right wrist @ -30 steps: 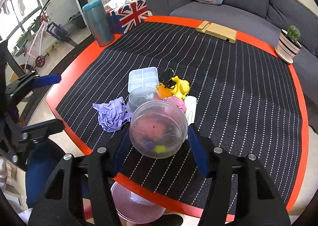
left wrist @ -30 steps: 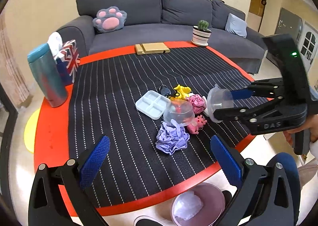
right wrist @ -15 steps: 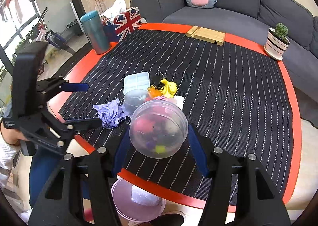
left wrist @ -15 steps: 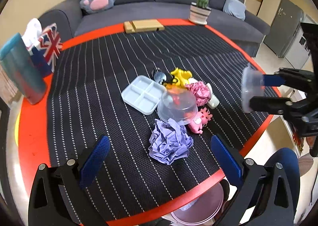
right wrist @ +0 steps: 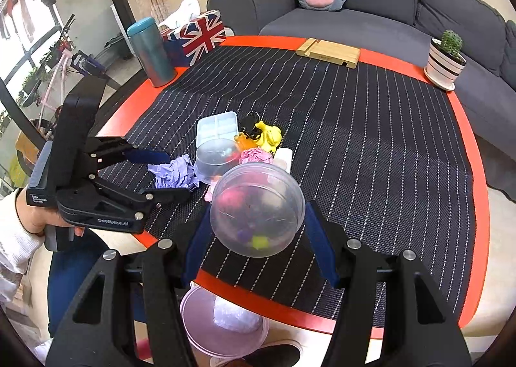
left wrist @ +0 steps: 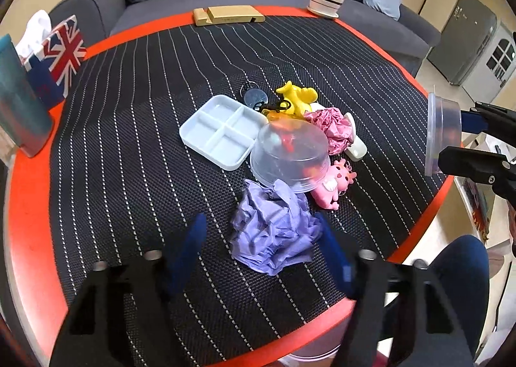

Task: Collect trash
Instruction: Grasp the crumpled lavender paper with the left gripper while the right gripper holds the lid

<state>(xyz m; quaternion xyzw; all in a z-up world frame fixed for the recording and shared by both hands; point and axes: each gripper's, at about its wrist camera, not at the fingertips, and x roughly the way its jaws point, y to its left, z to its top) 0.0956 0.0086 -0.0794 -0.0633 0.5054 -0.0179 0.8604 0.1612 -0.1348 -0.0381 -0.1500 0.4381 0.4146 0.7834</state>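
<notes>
Right tongs (right wrist: 258,249) pinch clear cup (right wrist: 257,209) at desk edge, above pink bin (right wrist: 193,325) on floor. Left tongs (left wrist: 261,247) spread either side of purple paper wad (left wrist: 274,234) — not yet gripping. Best: centre wad between blue pads (left wrist: 190,244), squeeze firmly, lift clear of upturned dome lid (left wrist: 290,154) — avoid dragging pink toy (left wrist: 335,183).

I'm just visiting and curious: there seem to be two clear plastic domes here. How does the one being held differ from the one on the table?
The held dome is lifted off the table, clamped between the right gripper fingers; the table dome rests open side down on the striped mat. The held one hangs above the table's near edge, over a pink bin; the table one sits among toys, touching purple crumpled paper. Both are clear, round plastic.
</notes>
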